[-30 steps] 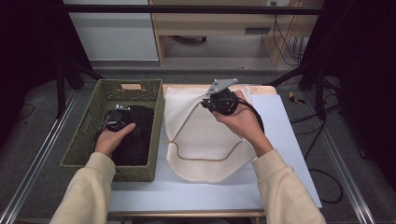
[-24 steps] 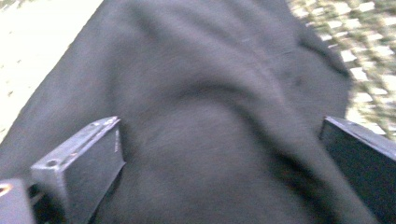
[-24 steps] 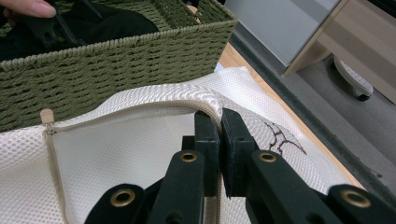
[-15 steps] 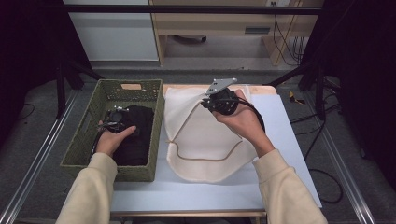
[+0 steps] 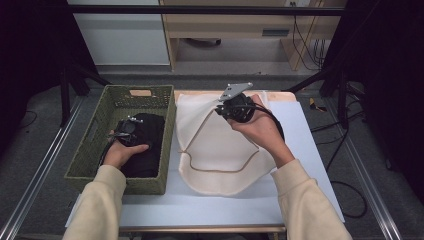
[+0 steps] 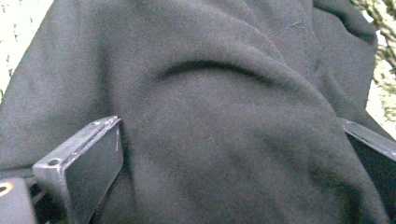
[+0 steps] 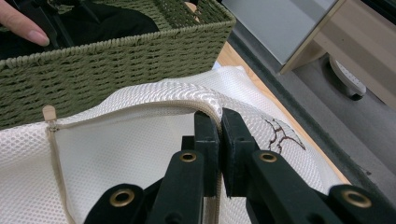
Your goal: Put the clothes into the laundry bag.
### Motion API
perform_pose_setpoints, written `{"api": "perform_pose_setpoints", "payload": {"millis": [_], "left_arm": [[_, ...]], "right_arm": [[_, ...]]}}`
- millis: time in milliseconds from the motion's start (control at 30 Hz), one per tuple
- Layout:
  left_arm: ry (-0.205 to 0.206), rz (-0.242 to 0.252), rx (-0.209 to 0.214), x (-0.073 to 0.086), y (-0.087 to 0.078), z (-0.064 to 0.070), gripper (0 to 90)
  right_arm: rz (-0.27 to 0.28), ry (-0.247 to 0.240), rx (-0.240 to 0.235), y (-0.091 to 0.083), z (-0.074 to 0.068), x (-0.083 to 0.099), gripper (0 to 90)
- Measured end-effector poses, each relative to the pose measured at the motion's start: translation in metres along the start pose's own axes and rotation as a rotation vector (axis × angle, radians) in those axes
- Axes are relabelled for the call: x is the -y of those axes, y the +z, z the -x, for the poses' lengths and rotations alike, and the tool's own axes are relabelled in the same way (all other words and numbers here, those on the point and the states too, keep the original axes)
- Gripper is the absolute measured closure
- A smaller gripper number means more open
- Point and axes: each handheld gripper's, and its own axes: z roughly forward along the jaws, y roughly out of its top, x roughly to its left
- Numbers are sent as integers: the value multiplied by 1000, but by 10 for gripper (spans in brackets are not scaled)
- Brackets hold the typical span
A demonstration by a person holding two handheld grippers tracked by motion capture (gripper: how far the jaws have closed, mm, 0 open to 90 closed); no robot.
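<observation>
A black garment (image 5: 149,142) lies in a green woven basket (image 5: 82,152) at the table's left. My left gripper (image 5: 125,132) presses down on it inside the basket. In the left gripper view the gripper (image 6: 226,126) is open, its jaws wide apart, and the black garment (image 6: 210,56) bulges between them. A white mesh bag (image 5: 220,150) with a tan zipper lies beside the basket. My right gripper (image 5: 226,107) holds its far zipper edge lifted. In the right gripper view the gripper (image 7: 219,116) is shut on the mesh bag (image 7: 116,154) at the zipper.
The basket (image 7: 116,56) stands close to the bag's left side, and a fingertip (image 7: 21,25) shows over its rim. The white tabletop (image 5: 305,150) lies bare to the right of the bag. Beyond the table's far edge are a cabinet (image 5: 120,35) and cables (image 5: 305,30).
The left gripper has shifted slightly toward the person on the black garment. The right gripper keeps the bag's edge lifted in about the same place.
</observation>
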Motion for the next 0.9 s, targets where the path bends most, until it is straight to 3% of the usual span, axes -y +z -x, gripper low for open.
{"api": "perform_pose_setpoints", "payload": {"millis": [300,533,700,900], "left_arm": [[34,-47,-59,-3,0,1,137],[45,-88,-103,-8,-3,0,338],[62,-107,-115,-12,-7,-1,529],[58,-83,-111,-15,-15,-5,632]], "right_arm": [[1,-2,2,-4,2,-2,863],[-2,-13,2,-2,0,-4,863],[-4,-16,0,-1,1,-5,863],[-6,-18,-7,-1,3,-7,864]]}}
